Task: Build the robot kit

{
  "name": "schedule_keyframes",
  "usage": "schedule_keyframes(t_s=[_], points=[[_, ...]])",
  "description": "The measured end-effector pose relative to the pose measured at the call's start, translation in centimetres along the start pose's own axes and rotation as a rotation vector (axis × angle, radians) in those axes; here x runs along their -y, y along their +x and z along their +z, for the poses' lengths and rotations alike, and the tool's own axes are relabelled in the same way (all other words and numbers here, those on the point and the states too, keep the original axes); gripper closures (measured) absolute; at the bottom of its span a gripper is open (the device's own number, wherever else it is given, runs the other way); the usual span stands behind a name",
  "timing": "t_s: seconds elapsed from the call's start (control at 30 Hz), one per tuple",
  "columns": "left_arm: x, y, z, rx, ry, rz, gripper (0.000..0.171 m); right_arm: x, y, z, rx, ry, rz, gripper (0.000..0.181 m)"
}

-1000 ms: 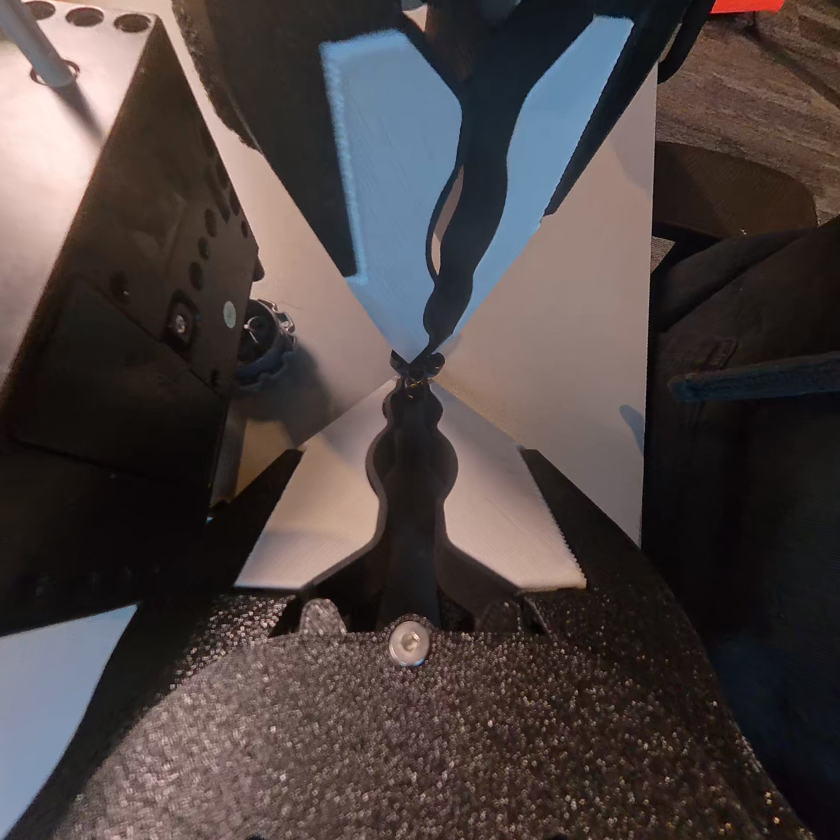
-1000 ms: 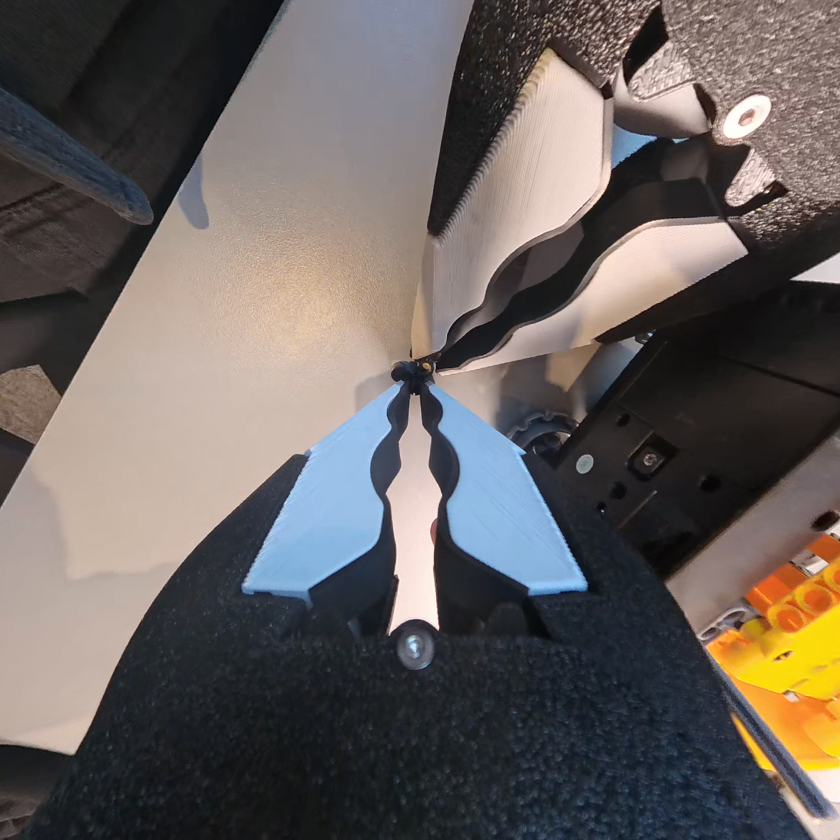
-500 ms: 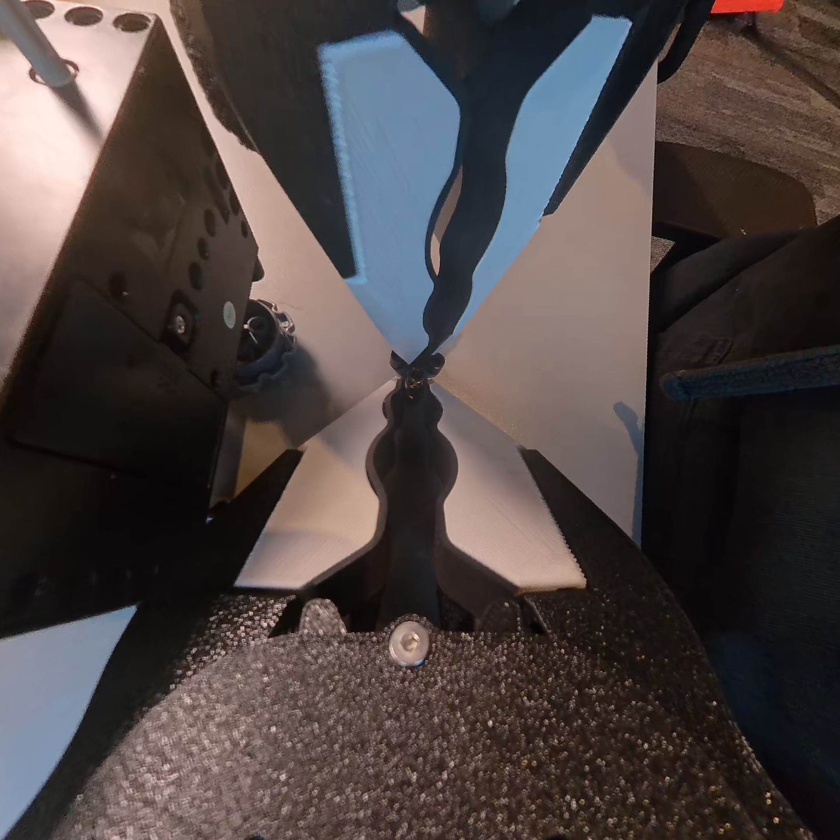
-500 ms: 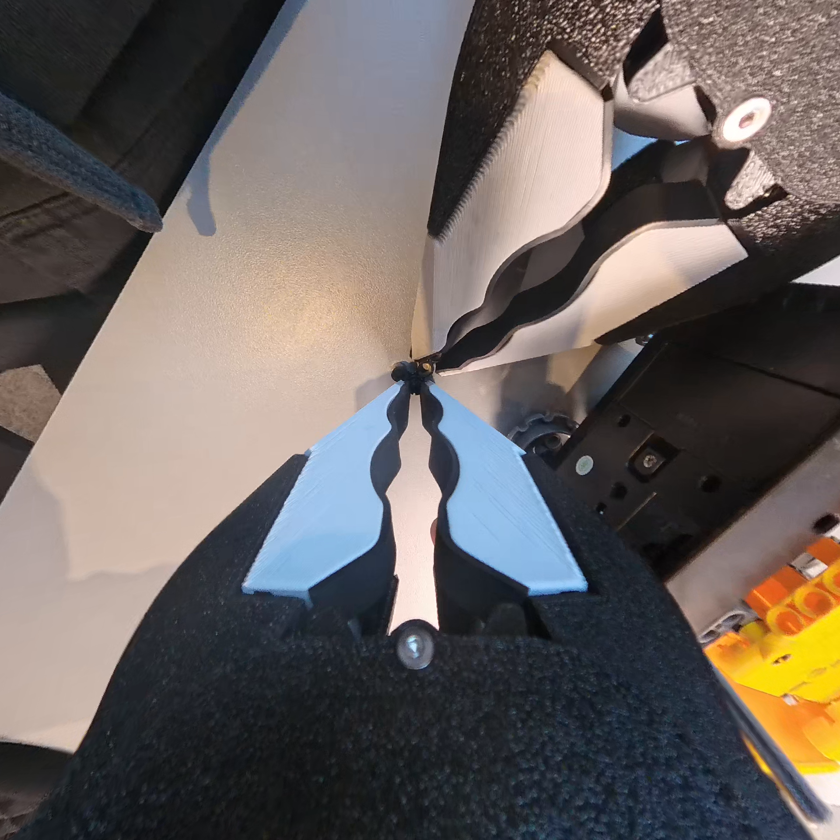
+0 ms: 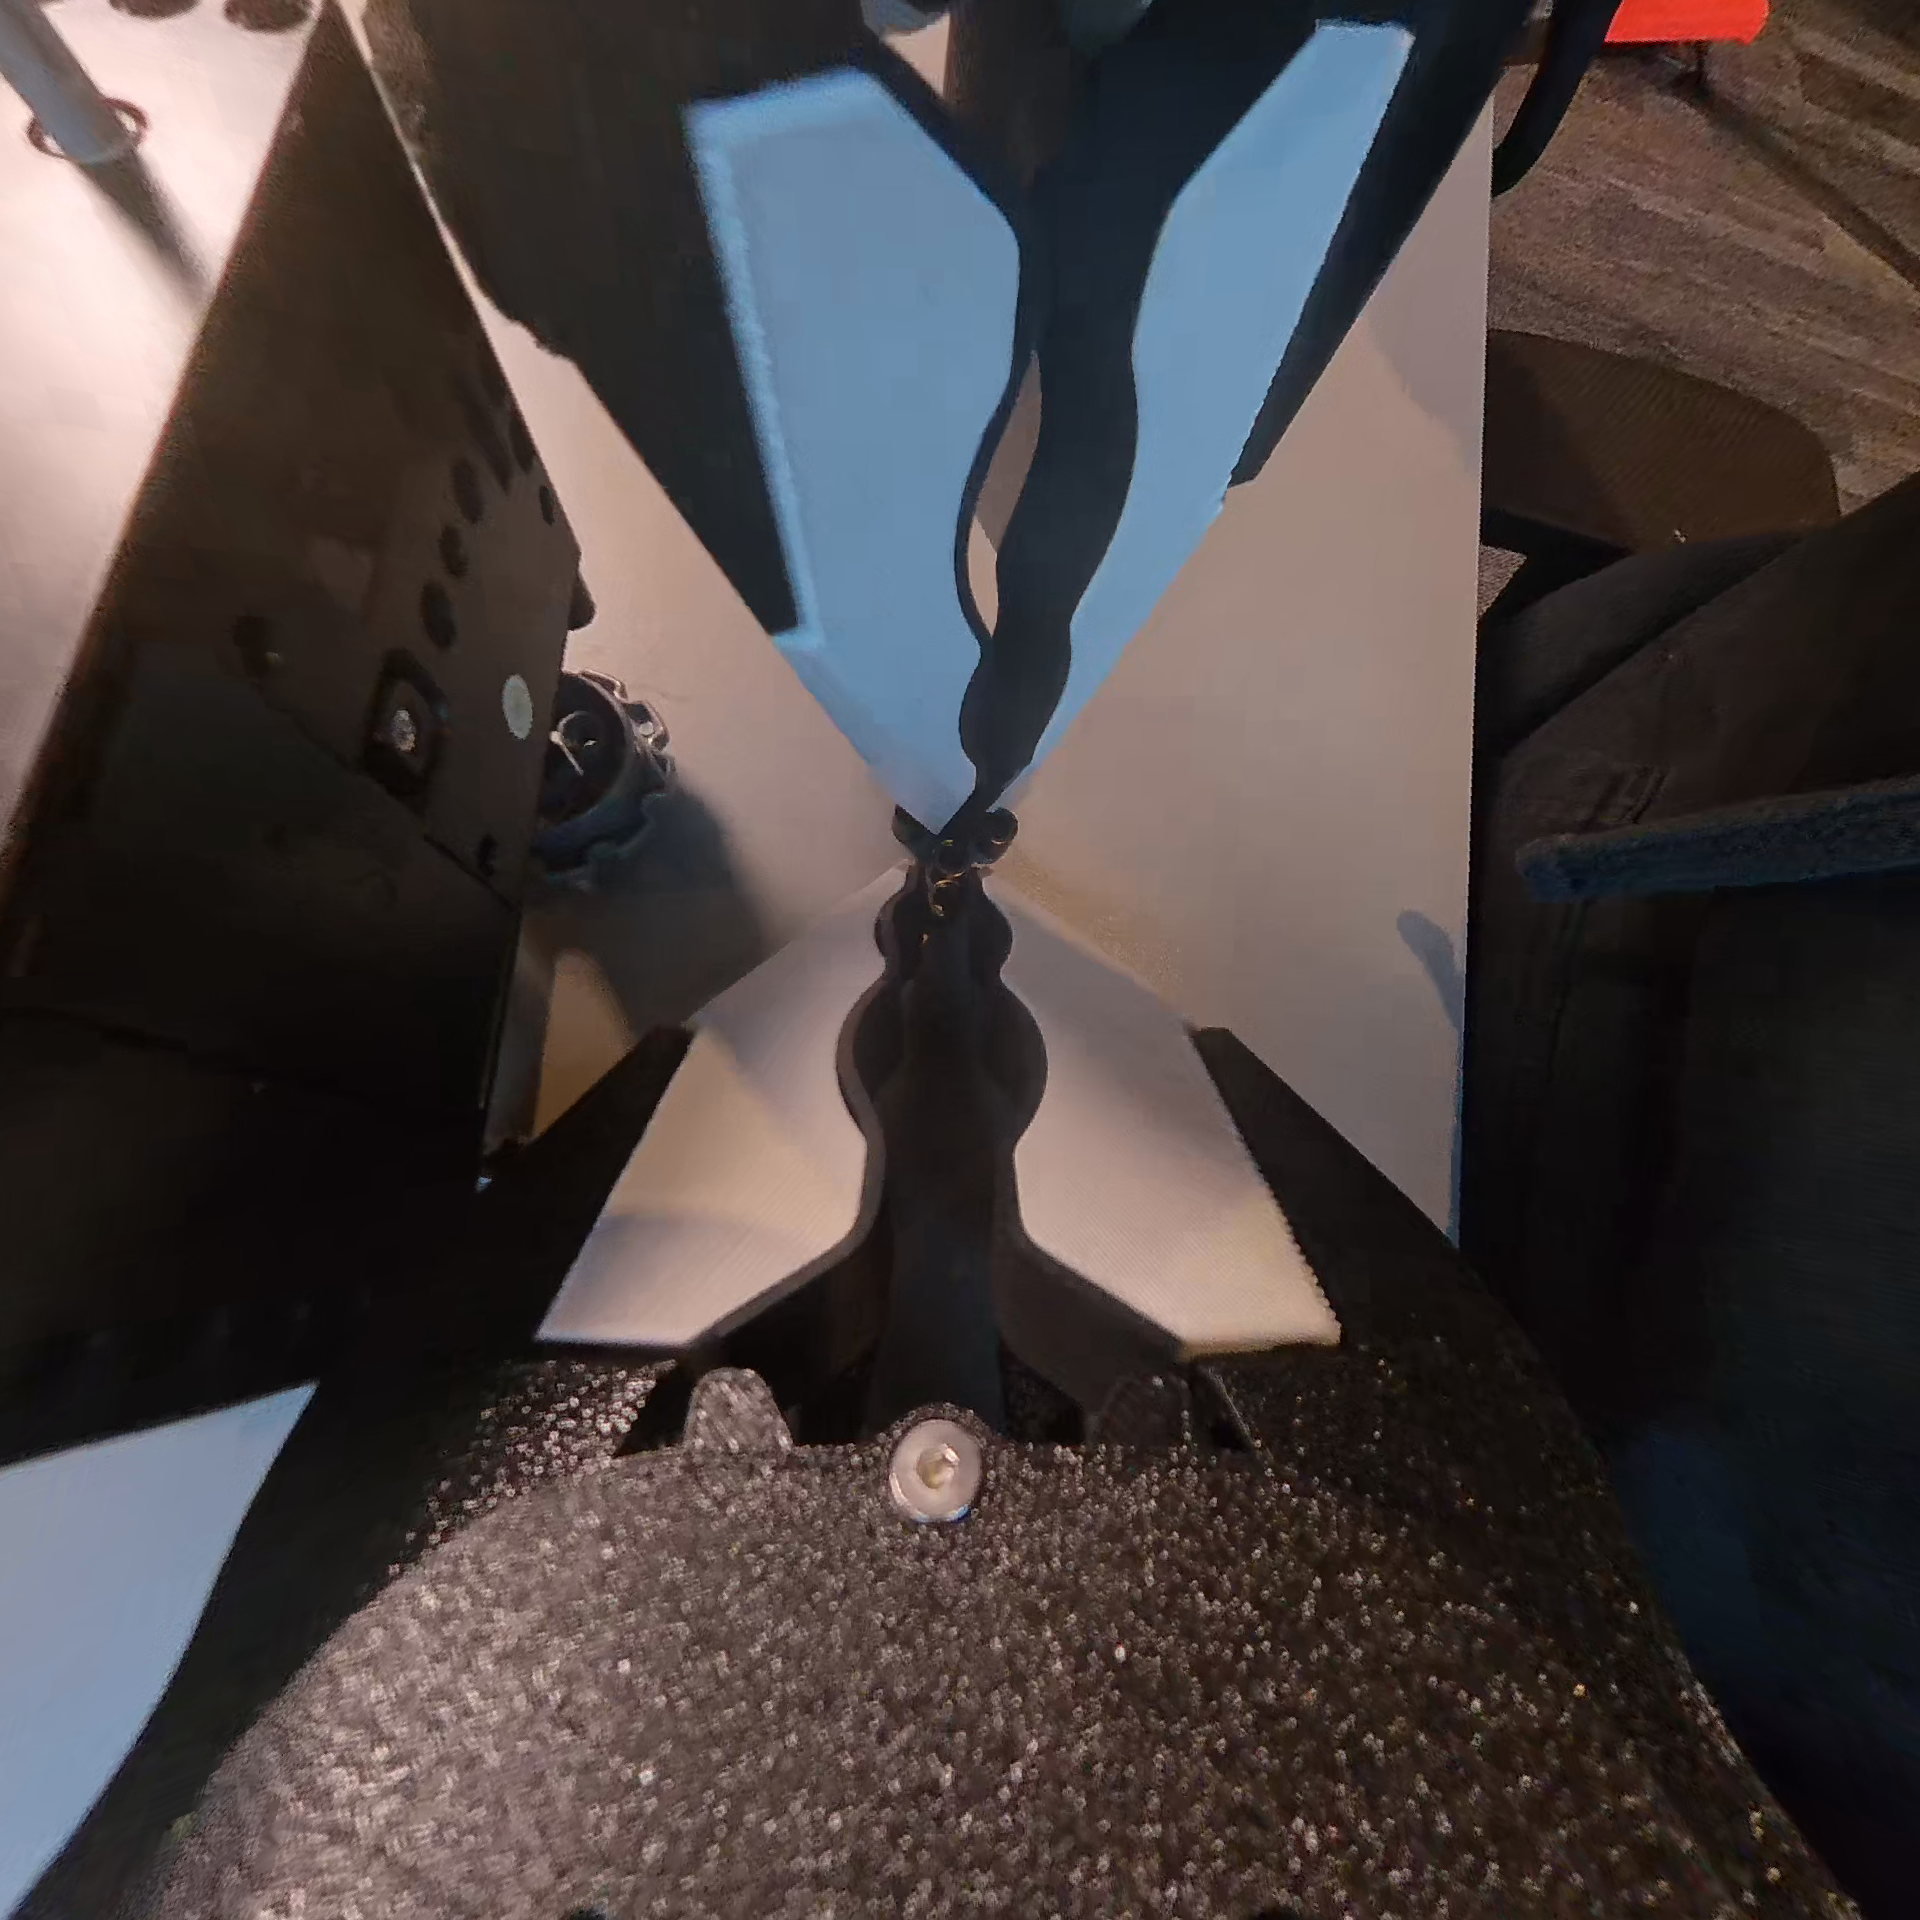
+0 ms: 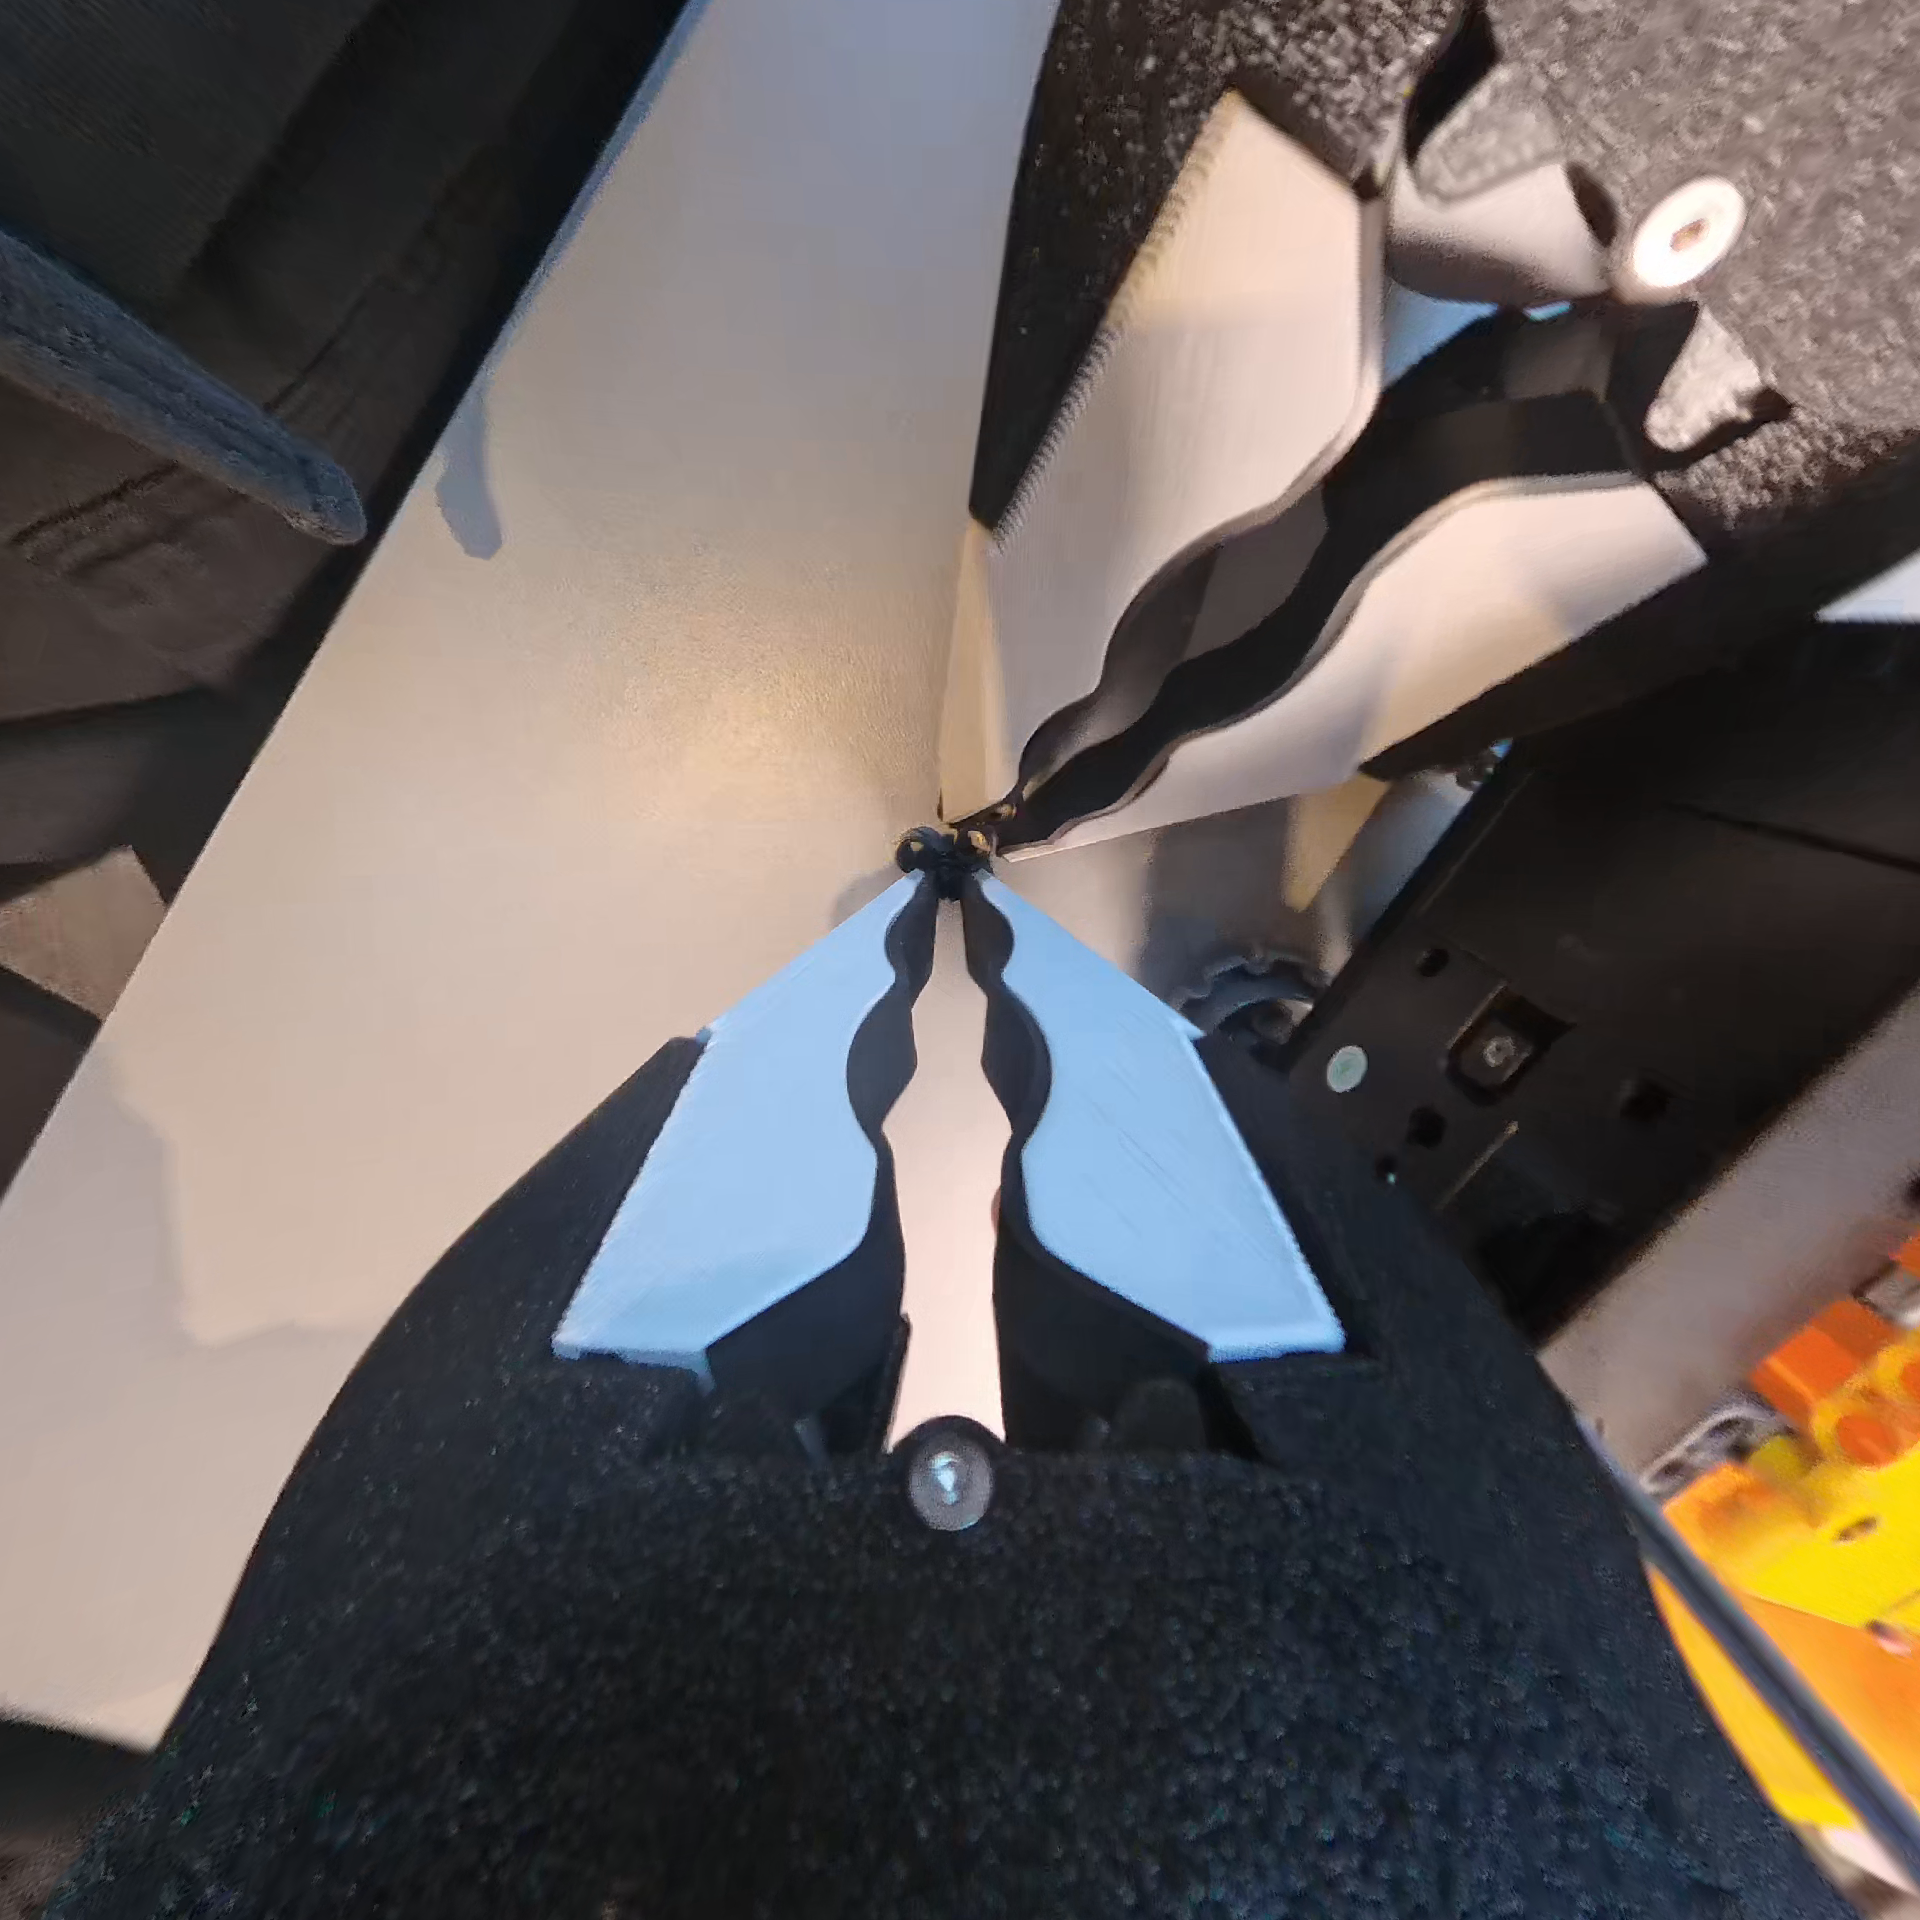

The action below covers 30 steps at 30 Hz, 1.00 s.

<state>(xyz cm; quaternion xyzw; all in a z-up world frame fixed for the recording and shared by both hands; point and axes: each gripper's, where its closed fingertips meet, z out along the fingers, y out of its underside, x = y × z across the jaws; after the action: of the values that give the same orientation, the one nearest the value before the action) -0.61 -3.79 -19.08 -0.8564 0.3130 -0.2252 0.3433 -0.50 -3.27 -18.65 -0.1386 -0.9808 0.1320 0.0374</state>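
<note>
Nothing moved; grippers (image 5: pixel 945 883) pinch above white table (image 5: pixel 1299 831)

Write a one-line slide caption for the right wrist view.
Blue-fingered right gripper and white-fingered left gripper pinch one tiny black part tip to tip above a white table.

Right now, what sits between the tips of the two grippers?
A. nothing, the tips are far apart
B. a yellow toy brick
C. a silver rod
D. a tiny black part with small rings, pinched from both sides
D: the left gripper and the right gripper meet tip to tip over the white table, both closed on the tiny black part.
</note>
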Motion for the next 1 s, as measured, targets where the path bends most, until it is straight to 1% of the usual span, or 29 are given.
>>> schedule_keyframes(t_s=[0.07, 0.1, 0.13, 0.23, 0.33, 0.4, 0.77, 1.0], points=[[0.0, 0.0, 0.0, 0.002, 0.000, 0.003, 0.167, -0.1, 0.1, -0.1, -0.035, 0.053, 0.042, 0.174], [0.0, 0.0, 0.0, 0.003, 0.000, 0.004, 0.167, -0.1, 0.1, -0.3, -0.047, 0.082, 0.062, 0.167], [0.0, 0.0, 0.0, 0.002, 0.000, 0.003, 0.167, 0.1, 0.1, -0.6, -0.061, 0.115, 0.086, 0.166], [0.0, 0.0, 0.0, -0.002, 0.000, 0.004, 0.167, 0.1, 0.4, -1.1, -0.115, 0.159, 0.117, 0.174], [0.0, 0.0, 0.0, 0.000, -0.001, 0.008, 0.167, 0.6, 0.4, -1.3, -0.126, 0.199, 0.137, 0.178], [0.0, 0.0, 0.0, 0.004, 0.000, 0.008, 0.167, 0.4, 0.3, -1.2, -0.124, 0.189, 0.134, 0.181], [0.0, 0.1, 0.0, 0.012, 0.000, 0.009, 0.166, 0.3, 0.1, -0.8, -0.086, 0.115, 0.117, 0.181], [0.0, 0.1, 0.0, 0.012, 0.001, 0.003, 0.166, 0.3, 0.1, -0.8, -0.103, 0.137, 0.143, 0.181]])
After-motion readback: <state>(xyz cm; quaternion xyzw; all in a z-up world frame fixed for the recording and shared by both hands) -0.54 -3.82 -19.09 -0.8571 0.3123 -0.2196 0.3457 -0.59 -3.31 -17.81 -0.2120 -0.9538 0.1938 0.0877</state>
